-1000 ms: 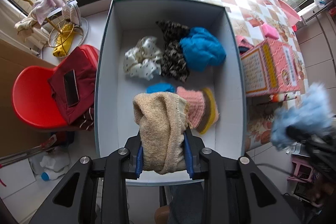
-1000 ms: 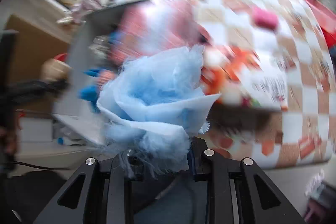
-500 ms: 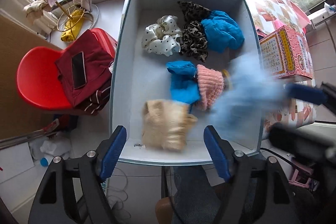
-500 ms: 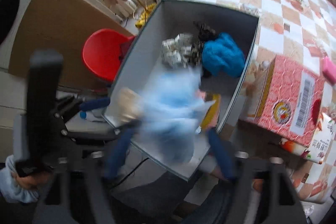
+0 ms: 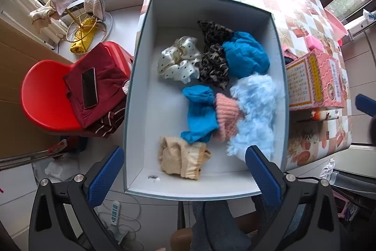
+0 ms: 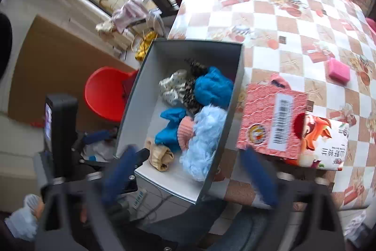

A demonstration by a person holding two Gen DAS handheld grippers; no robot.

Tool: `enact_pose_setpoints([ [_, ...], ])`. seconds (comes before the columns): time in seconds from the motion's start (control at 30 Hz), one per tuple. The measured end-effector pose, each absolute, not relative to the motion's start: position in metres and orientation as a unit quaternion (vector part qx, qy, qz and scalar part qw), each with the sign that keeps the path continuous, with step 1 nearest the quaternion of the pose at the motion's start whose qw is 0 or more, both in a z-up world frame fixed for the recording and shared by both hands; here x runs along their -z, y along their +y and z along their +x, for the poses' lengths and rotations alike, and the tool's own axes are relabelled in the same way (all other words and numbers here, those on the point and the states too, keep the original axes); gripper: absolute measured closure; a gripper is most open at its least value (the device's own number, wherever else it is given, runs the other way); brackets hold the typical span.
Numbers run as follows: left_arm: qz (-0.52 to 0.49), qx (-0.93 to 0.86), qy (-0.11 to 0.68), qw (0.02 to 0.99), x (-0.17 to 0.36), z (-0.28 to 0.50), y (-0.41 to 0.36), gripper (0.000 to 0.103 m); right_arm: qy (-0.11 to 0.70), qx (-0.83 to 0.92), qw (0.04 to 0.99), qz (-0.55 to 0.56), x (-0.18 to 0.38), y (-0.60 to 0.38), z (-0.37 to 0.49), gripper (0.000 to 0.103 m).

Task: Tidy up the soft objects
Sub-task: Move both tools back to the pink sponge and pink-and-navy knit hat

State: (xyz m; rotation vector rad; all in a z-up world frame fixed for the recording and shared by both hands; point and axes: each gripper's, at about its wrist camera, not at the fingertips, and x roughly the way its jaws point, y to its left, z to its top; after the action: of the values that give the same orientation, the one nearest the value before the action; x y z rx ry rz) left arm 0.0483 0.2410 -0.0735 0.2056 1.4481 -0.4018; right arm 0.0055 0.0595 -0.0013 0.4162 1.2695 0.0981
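The beige knit piece (image 5: 182, 160) lies at the white box's (image 5: 141, 95) near end, the fluffy light-blue piece (image 5: 255, 114) along its right wall. Left gripper (image 5: 184, 177) and right gripper (image 6: 188, 177) are opening, nothing between their jaws.

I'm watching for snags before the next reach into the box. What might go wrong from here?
The fluffy light-blue piece lies heaped against the box's right wall and over the pink knit item; a later grab there may lift both. The box seems to overhang the table edge, so pressing its near end might tip it. Both grippers' jaws are opening, with nothing between them.
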Motion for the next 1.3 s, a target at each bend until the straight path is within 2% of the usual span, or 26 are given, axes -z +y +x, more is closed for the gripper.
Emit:
enact_pose_setpoints([
  [0.2, 0.100, 0.191, 0.657, 0.722, 0.070, 0.055, 0.219, 0.000, 0.561, -0.023, 0.796, 0.227, -0.028, 0.021, 0.002, 0.000],
  [0.37, 0.096, 0.202, 0.658, 0.719, 0.063, 0.063, 0.199, 0.000, 0.557, 0.016, 0.793, 0.246, -0.030, -0.020, 0.003, 0.000],
  [0.57, 0.087, 0.212, 0.661, 0.715, 0.050, 0.077, 0.170, 0.000, 0.594, 0.081, 0.760, 0.251, 0.002, -0.089, 0.015, 0.000],
  [0.83, 0.054, 0.224, 0.681, 0.695, 0.035, 0.097, 0.125, 0.000, 0.667, 0.092, 0.688, 0.273, 0.086, -0.148, 0.057, 0.000],
  [1.0, 0.048, 0.248, 0.695, 0.674, 0.027, 0.117, 0.063, 0.000, 0.668, 0.126, 0.666, 0.307, 0.112, -0.191, 0.065, 0.000],
  [1.13, 0.091, 0.256, 0.707, 0.653, 0.033, 0.129, 0.002, 0.000, 0.657, 0.154, 0.675, 0.300, 0.113, -0.231, 0.062, 0.000],
  [1.3, 0.136, 0.241, 0.734, 0.620, 0.070, 0.138, -0.062, 0.000, 0.648, 0.166, 0.681, 0.298, 0.123, -0.267, 0.064, 0.000],
])
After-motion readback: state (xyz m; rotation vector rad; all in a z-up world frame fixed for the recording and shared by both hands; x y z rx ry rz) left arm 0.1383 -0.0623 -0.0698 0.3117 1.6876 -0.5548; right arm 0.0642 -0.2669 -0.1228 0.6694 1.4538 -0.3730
